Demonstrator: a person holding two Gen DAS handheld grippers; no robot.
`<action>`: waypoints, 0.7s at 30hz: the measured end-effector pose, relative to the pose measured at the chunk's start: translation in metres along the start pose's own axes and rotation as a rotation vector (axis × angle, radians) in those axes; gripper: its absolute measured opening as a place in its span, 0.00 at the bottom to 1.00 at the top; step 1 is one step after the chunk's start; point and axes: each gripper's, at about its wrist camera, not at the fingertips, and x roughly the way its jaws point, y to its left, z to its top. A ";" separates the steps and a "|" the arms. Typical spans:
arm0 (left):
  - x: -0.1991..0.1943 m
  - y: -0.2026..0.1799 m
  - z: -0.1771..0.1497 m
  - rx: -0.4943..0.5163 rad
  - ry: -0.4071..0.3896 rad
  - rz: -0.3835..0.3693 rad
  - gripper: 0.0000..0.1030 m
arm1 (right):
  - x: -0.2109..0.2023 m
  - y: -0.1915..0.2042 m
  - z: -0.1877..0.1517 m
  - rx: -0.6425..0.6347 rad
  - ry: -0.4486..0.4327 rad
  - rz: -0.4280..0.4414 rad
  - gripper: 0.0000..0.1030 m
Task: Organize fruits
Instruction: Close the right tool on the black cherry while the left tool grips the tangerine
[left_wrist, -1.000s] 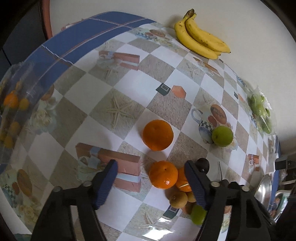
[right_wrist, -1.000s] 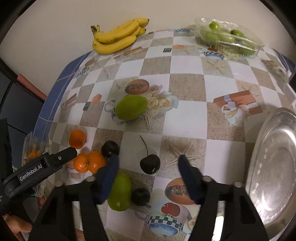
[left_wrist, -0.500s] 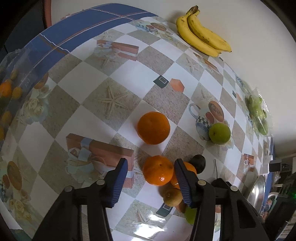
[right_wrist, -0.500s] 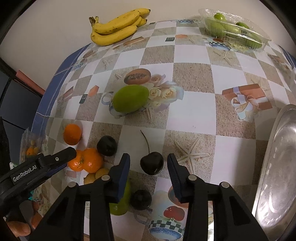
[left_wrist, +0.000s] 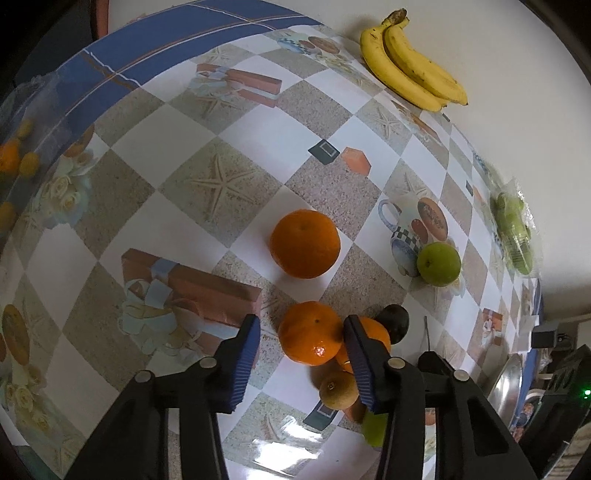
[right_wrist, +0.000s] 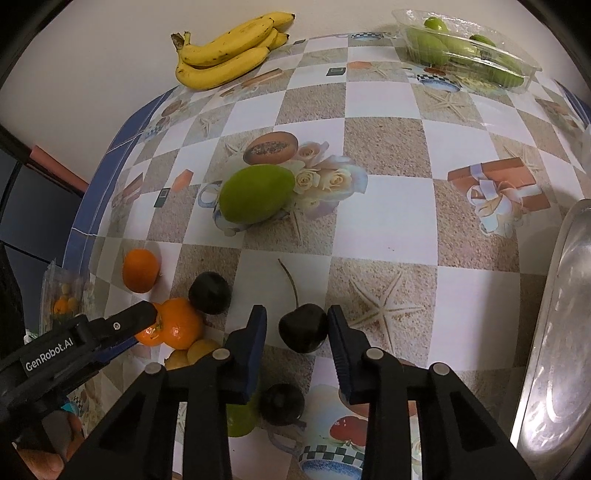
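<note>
Both pairs of jaws have narrowed a good deal over the last second, and each now brackets a fruit. You have not shifted either hand much; the change is in the jaws.

Your left gripper (left_wrist: 299, 354), at the lower middle of the left wrist view, is closing around a mandarin (left_wrist: 309, 332). The right pad sits against the fruit's side, wedged between it and a second mandarin (left_wrist: 373, 338) behind; the left pad is not yet touching, with a strip of table (left_wrist: 258, 122) showing in the gap. So this grasp is not made yet.

Your right gripper (right_wrist: 297, 334), at the lower middle of the right wrist view, is closing around a dark cherry (right_wrist: 303, 332) with its stem pointing toward the upper part of the frame. The right pad looks in contact; the left pad stands just beside it, a sliver apart. Not clamped either.

This suggests two picks about to land at once. The likely destination is the metal tray (right_wrist: 554, 332) at the right edge, though that is a guess.

Watch the pile at the lower left of that view: mandarins, a plum (right_wrist: 209, 292) and small yellow fruits (right_wrist: 201, 350) touch each other, so lifting one may set the others rolling. The cherry is small and round and could squirt out sideways.
</note>
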 end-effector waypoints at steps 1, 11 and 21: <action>-0.001 0.001 0.000 -0.008 0.002 -0.014 0.42 | 0.000 0.000 0.000 0.000 0.000 -0.001 0.31; -0.004 0.001 -0.002 -0.013 -0.007 -0.018 0.36 | -0.003 -0.005 0.000 0.023 -0.002 0.015 0.26; -0.033 -0.003 0.000 -0.005 -0.082 -0.058 0.36 | -0.026 -0.002 0.003 0.030 -0.046 0.051 0.25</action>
